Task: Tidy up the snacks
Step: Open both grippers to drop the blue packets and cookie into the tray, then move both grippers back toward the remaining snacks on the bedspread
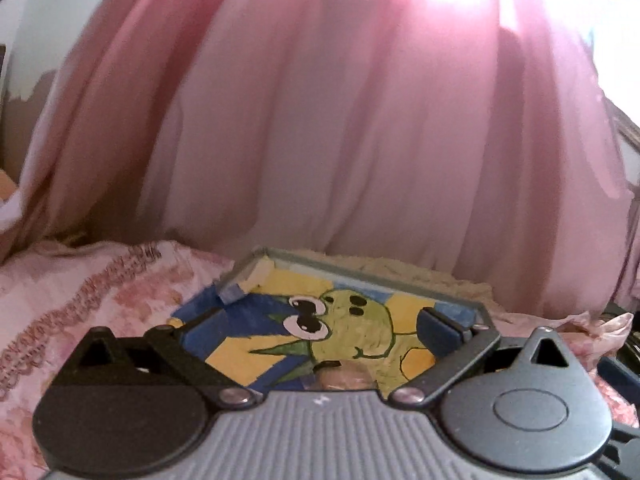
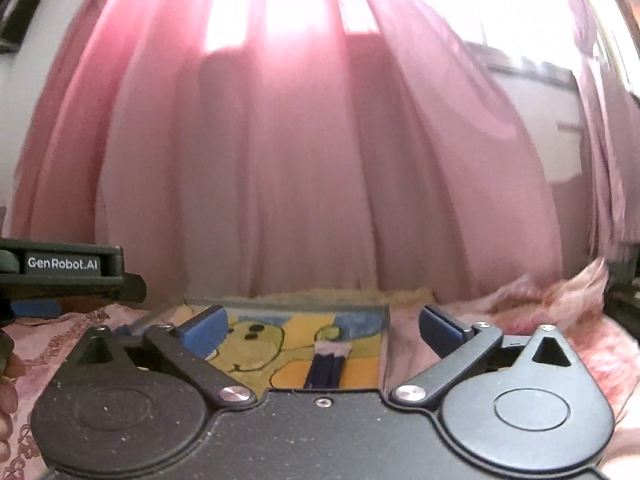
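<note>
The only writing I can read is "GenRobot.AI", white on the black body of the left gripper (image 2: 60, 280), which pokes in at the left edge of my right wrist view. Under both cameras lies one flat painted board (image 1: 320, 320) with a grey rim, showing a green cartoon creature with big black-and-white eyes on yellow and blue; it rests on a pink floral bedspread (image 1: 80, 300), its far edge against a strip of cream fuzzy fabric (image 1: 400, 268). Behind everything hangs a pink sheer curtain (image 2: 320, 160) with daylight glowing through its top (the window itself is washed out). From the left wrist camera, my left gripper (image 1: 336, 312) stands wide apart over the board, one blue pad near the board's far left corner and the other near its right edge, with nothing between them. My right gripper (image 2: 320, 324) is likewise spread wide, its left blue pad over the painting and its right pad past the board's right edge, above the bedspread. I count two grippers, four blue pads, one board, one curtain. I cannot make out any snack in either view; a blurred pinkish shape (image 1: 344, 378) sits at the board's near edge, too unclear to name.
</note>
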The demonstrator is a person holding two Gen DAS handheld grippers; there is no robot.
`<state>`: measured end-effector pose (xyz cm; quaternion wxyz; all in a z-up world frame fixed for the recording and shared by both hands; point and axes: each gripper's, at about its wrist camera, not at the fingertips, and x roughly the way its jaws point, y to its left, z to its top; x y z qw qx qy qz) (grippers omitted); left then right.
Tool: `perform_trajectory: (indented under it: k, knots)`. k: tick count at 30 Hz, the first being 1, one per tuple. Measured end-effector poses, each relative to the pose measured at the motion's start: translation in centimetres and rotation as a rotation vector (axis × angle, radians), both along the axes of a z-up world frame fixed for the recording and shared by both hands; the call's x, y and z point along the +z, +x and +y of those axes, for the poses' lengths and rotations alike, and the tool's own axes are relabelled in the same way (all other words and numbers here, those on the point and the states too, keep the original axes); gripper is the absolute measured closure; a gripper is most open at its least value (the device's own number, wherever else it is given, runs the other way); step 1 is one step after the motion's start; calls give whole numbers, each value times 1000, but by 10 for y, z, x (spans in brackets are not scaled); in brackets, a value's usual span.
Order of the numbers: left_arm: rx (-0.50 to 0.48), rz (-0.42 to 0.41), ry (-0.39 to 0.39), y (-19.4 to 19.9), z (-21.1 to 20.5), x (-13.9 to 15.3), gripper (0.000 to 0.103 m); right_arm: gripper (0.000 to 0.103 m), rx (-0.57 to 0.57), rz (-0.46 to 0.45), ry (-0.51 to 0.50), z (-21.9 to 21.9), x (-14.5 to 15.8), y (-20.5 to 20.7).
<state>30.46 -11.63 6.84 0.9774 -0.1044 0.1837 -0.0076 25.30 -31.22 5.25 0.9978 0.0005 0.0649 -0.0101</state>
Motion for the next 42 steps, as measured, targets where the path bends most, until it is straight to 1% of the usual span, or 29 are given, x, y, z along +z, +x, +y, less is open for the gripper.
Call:
perform_trajectory:
  k: [4, 10, 15, 21, 28, 33, 38, 42]
  knots:
    - [1, -34, 6, -25, 6, 8, 1, 1, -6, -23, 13, 5, 10, -23]
    - [21, -37, -27, -62, 26, 10, 1, 1, -25, -39, 26, 19, 14, -61]
    - [46, -25, -46, -88, 50, 6, 1, 1, -17, -40, -1, 34, 11, -94]
    - [76, 11, -61, -119, 78, -5, 0, 1, 10, -18, -69, 55, 0, -125]
    - [75, 72, -70, -152, 102, -25, 0, 1, 62, 71, -101, 77, -19, -158]
    - [46, 128, -94, -171, 114, -38, 0, 1, 104, 171, -58, 85, -30, -172]
    - [8, 168, -68, -183, 125, -54, 0, 1, 124, 280, -26, 90, -45, -180]
    - [-57, 214, -41, -186, 128, -67, 1, 1, 148, 335, -33, 97, -54, -179]
